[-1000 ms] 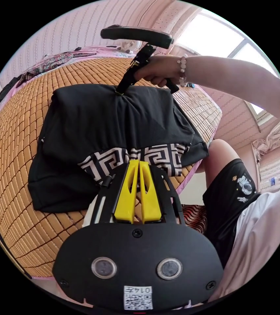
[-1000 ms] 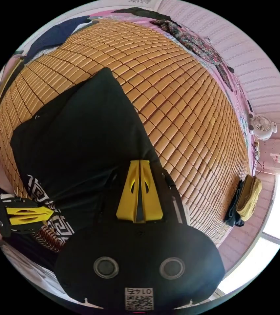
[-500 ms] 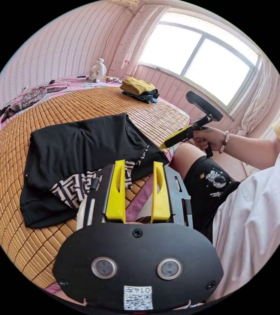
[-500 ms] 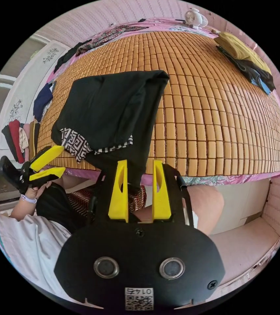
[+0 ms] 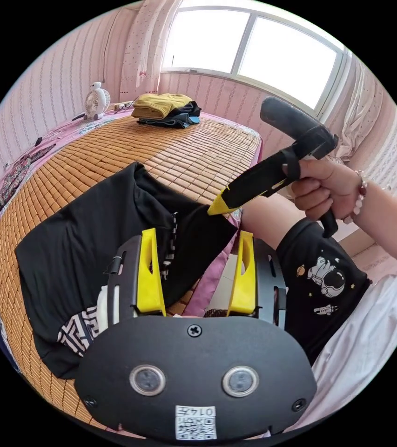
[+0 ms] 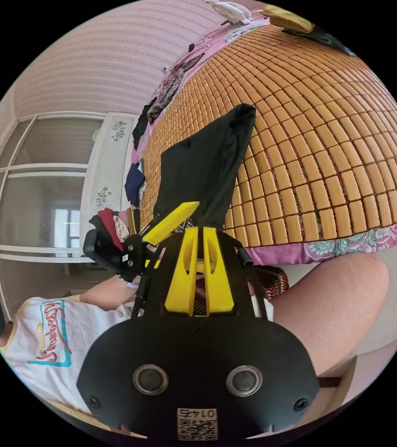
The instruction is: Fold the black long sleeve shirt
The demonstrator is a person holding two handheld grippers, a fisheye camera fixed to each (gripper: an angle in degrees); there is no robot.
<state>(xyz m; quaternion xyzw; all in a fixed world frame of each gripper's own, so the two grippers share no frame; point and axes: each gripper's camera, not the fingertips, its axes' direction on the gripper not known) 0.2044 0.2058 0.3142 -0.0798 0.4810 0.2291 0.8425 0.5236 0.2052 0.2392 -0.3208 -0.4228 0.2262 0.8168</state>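
Shirt point(image 5: 91, 233), black with a patterned band, lies part-folded on the woven mat point(image 5: 179, 149) at the bed's near edge, just ahead of both claws. Left claw point(image 5: 196, 274) is spread wide and empty, hovering over the shirt's near corner where cloth overhangs the mat. Right claw point(image 6: 199, 267) has its jaws together at the tips, with nothing visibly pinched between them; in the left gripper view it point(image 5: 219, 207) points down at the same corner. Judged step: regrasping the near edge for another fold. To do it well, each claw should pinch all layers at a corner, lift evenly, and lay the edge square on the far edge. Folded clothes point(image 5: 163, 109) and a small fan point(image 5: 97, 98) sit well beyond.
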